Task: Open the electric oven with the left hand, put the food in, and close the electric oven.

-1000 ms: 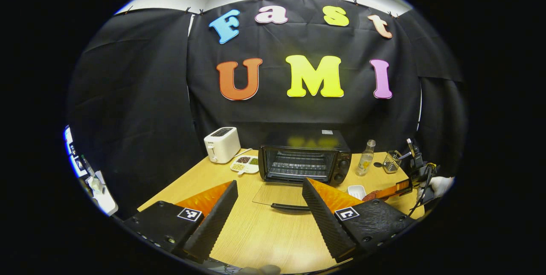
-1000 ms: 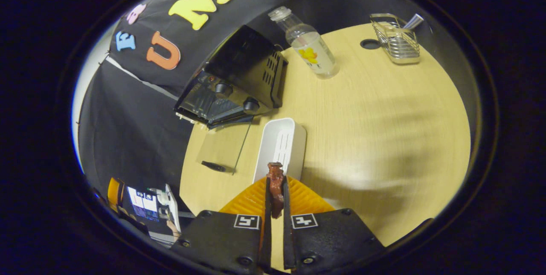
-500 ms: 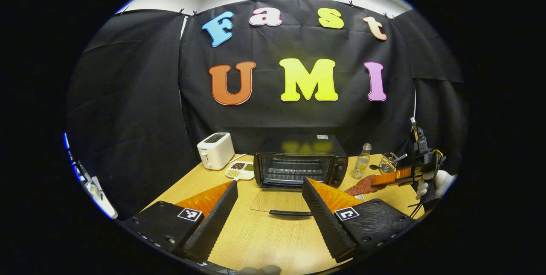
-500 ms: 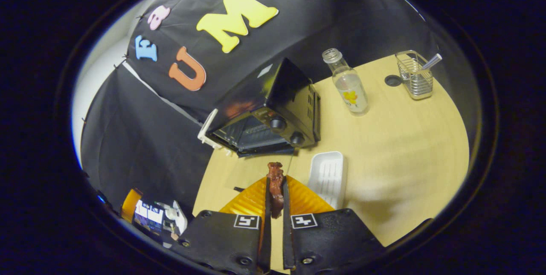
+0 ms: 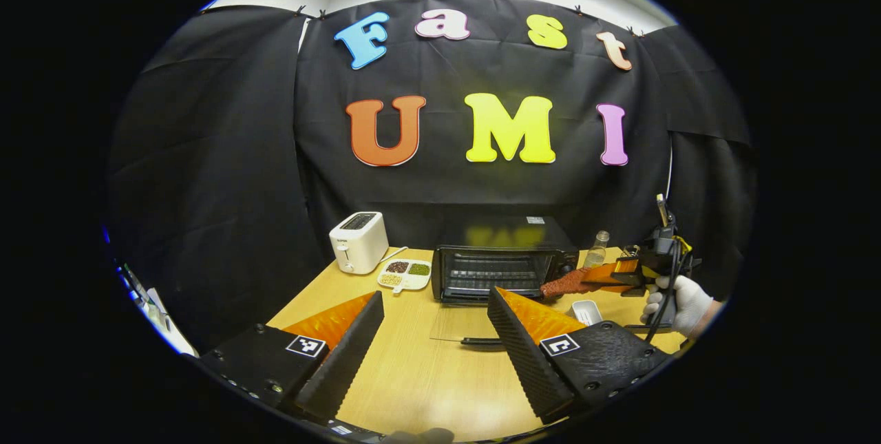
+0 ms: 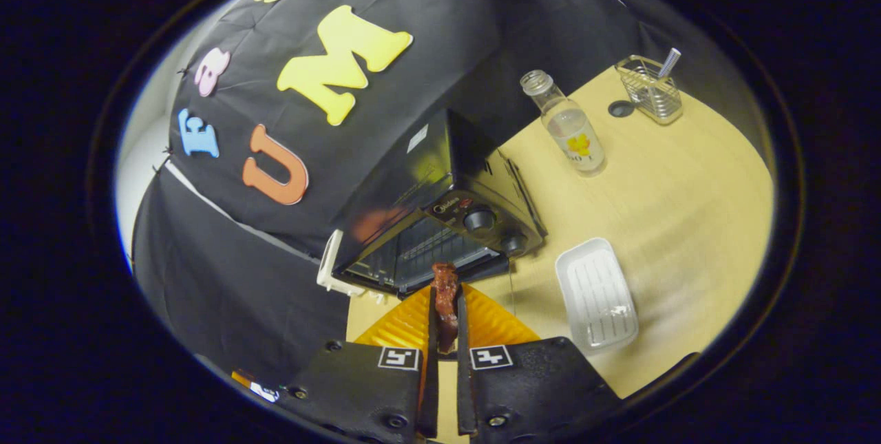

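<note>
A pale wooden bench (image 5: 413,375) stands in a booth hung with black cloth (image 5: 220,155), a strip of white wall above it. At the back of the bench sits the black electric oven (image 5: 506,261), its glass door (image 5: 458,323) folded down flat with the handle toward the front. To the oven's left stand a white toaster (image 5: 358,241) and a small divided dish (image 5: 405,275) of seeds or grains; on its other side are a clear bottle (image 5: 596,248) and a white tray (image 5: 586,310).

The left gripper (image 5: 437,337) hangs low over the front of the bench, its fingers spread wide with nothing between them. From here the right gripper (image 5: 606,277) appears farther off, held in a white-gloved hand (image 5: 678,294), carrying a reddish-brown strip of food (image 5: 566,283) toward the oven's right front corner.

The right gripper view adds the close grip: the fingers are clamped on the food, which sticks out just before the oven's open mouth. It also shows the oven's two knobs (image 6: 480,219), the tray's ribbed floor, and a wire basket (image 6: 650,89) at the far corner.
</note>
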Available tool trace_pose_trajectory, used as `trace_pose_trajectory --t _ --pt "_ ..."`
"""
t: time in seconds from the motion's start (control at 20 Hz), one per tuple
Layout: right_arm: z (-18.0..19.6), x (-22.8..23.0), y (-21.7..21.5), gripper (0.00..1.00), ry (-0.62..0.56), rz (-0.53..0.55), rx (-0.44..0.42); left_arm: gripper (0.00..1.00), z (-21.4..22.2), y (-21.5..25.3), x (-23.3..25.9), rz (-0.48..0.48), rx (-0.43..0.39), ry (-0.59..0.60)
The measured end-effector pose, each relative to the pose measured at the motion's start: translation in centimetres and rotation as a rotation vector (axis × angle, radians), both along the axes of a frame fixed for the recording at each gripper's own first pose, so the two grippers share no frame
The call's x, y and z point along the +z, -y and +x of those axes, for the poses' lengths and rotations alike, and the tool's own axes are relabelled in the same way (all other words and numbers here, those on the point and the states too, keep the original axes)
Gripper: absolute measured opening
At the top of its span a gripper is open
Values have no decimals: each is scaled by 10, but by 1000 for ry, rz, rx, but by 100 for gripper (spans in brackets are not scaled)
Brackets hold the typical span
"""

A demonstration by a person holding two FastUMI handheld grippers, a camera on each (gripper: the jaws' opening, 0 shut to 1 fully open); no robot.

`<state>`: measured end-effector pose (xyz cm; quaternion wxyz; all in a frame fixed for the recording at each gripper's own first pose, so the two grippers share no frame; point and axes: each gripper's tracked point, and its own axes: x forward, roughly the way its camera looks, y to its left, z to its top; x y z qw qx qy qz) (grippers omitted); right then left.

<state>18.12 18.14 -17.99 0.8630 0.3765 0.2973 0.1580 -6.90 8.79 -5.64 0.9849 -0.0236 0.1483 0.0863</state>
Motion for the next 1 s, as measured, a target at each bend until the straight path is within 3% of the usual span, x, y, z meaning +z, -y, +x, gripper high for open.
trace_pose_trajectory --t 0.25,0.5,1.0 --pt "29 -1 -48 14 38 43 -144 97 -7 -39 -5 12 -1 -13" --pt "69 -4 -98 14 86 99 -211 97 -7 -61 -14 9 3 -41" --pt "145 -24 -132 16 150 47 -345 97 27 -82 -11 14 -6 -30"
